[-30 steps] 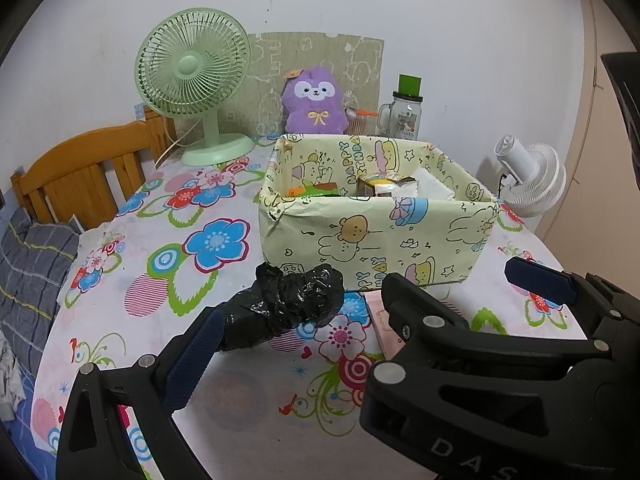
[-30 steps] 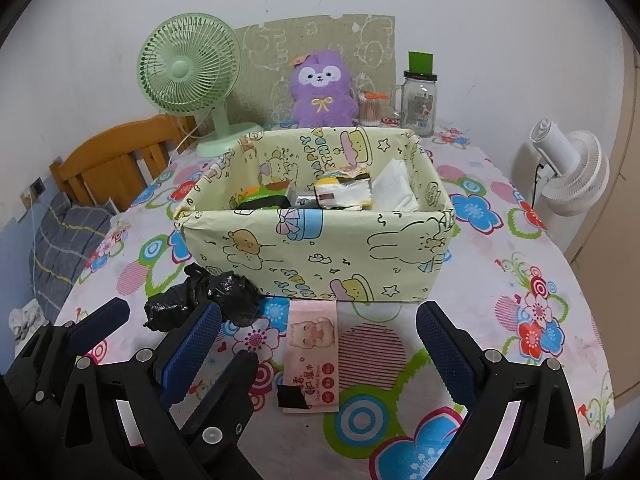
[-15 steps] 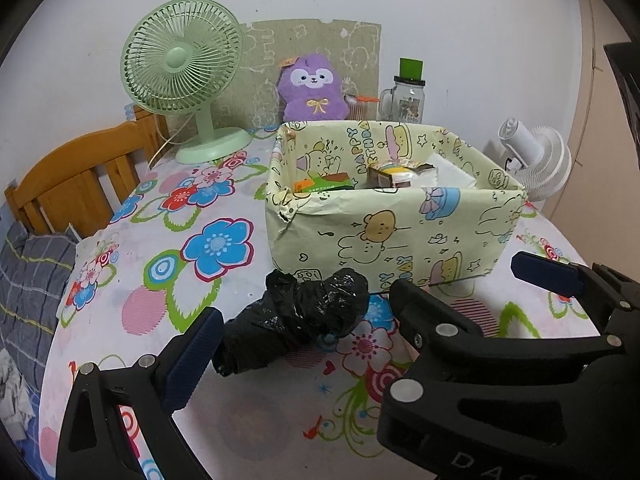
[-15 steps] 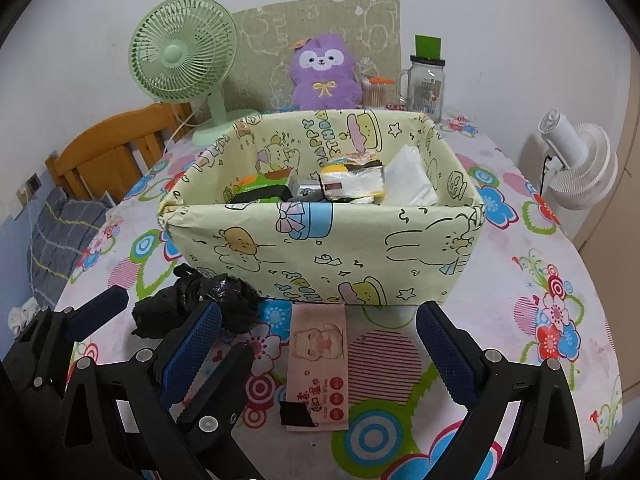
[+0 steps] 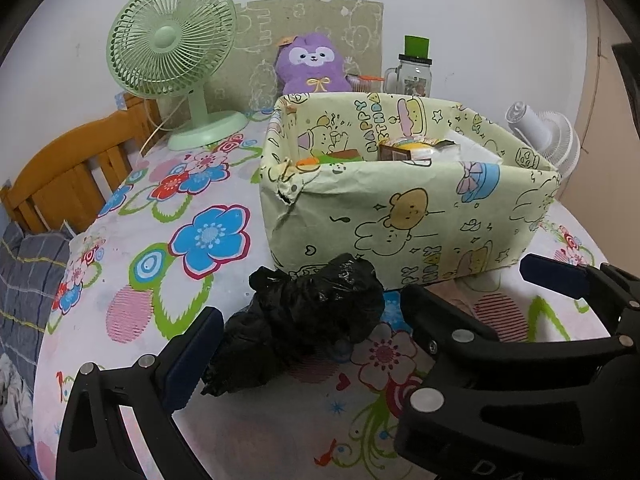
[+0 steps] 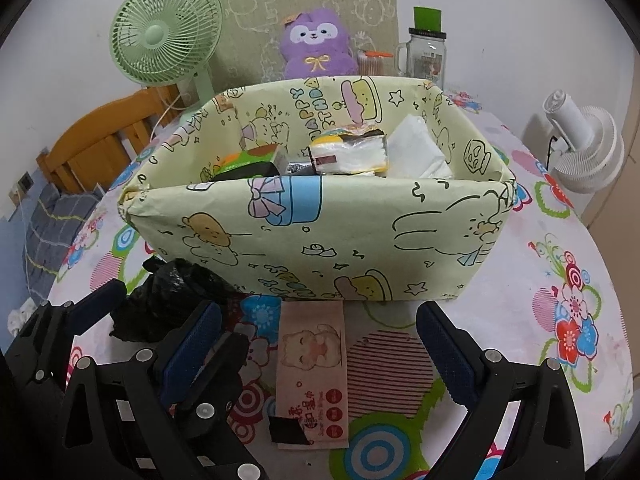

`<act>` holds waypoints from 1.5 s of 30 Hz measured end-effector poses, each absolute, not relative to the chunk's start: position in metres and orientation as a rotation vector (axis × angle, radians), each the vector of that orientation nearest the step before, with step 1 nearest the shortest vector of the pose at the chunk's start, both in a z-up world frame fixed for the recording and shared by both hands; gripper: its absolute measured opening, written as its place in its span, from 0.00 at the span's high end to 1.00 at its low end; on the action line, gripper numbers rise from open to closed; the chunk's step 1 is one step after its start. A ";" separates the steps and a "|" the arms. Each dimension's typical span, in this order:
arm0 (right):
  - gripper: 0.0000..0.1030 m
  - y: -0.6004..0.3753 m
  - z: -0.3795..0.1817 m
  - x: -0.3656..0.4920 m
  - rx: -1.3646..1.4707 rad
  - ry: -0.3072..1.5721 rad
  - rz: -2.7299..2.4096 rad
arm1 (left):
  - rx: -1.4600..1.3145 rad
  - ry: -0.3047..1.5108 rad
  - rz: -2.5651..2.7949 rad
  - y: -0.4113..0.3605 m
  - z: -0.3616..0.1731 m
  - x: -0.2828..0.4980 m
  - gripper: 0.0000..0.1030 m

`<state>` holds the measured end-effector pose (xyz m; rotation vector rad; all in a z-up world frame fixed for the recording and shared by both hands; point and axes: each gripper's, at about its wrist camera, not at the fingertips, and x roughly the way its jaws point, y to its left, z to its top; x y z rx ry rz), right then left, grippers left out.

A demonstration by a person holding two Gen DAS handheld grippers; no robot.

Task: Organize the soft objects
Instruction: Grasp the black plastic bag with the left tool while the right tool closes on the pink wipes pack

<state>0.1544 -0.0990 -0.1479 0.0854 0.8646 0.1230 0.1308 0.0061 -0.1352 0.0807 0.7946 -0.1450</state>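
Note:
A crumpled black plastic bag (image 5: pixel 312 312) lies on the flowered tablecloth just in front of the left corner of a pale green cartoon-print box (image 5: pixel 400 220). My left gripper (image 5: pixel 320 320) is open around the bag; only its left blue pad (image 5: pixel 194 346) shows, the other finger is hidden behind the right gripper (image 5: pixel 468 280). In the right wrist view the right gripper (image 6: pixel 318 312) is open above a flat pink tissue pack (image 6: pixel 312 364) lying in front of the box (image 6: pixel 320 232). The bag (image 6: pixel 172 296) and left gripper (image 6: pixel 176 312) sit at its left. Packets and white tissue fill the box.
At the back stand a green desk fan (image 5: pixel 172 48), a purple plush toy (image 5: pixel 310 64) and a glass jar (image 5: pixel 412 76). A white fan (image 6: pixel 584 148) is off the table's right edge. A wooden chair back (image 5: pixel 68 176) and a plaid cloth (image 5: pixel 24 272) are at the left.
Both grippers have moved forward and lower toward the box, so the bag and box loom larger. The black bag now lies between the left gripper's fingers. Both stay open.

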 end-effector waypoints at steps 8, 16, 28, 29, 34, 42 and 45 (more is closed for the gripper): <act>0.03 -0.100 -0.153 0.162 0.093 0.883 0.119 | 0.076 0.814 -0.151 0.003 -0.141 0.142 0.02; 0.03 -0.097 -0.157 0.166 0.085 0.903 0.124 | 0.057 0.853 -0.178 0.002 -0.147 0.147 0.24; 0.03 -0.095 -0.160 0.159 0.076 0.908 0.136 | 0.029 0.876 -0.155 0.009 -0.151 0.136 0.49; 0.03 -0.095 -0.160 0.158 0.075 0.908 0.136 | 0.025 0.874 -0.156 0.009 -0.150 0.133 0.50; 0.03 -0.096 -0.160 0.150 0.065 0.907 0.133 | 0.010 0.875 -0.150 0.007 -0.148 0.123 0.51; 0.03 -0.102 -0.162 0.139 0.066 0.912 0.131 | 0.020 0.886 -0.124 0.001 -0.148 0.110 0.51; 0.03 -0.104 -0.163 0.137 0.064 0.917 0.129 | 0.029 0.880 -0.099 -0.001 -0.149 0.105 0.51</act>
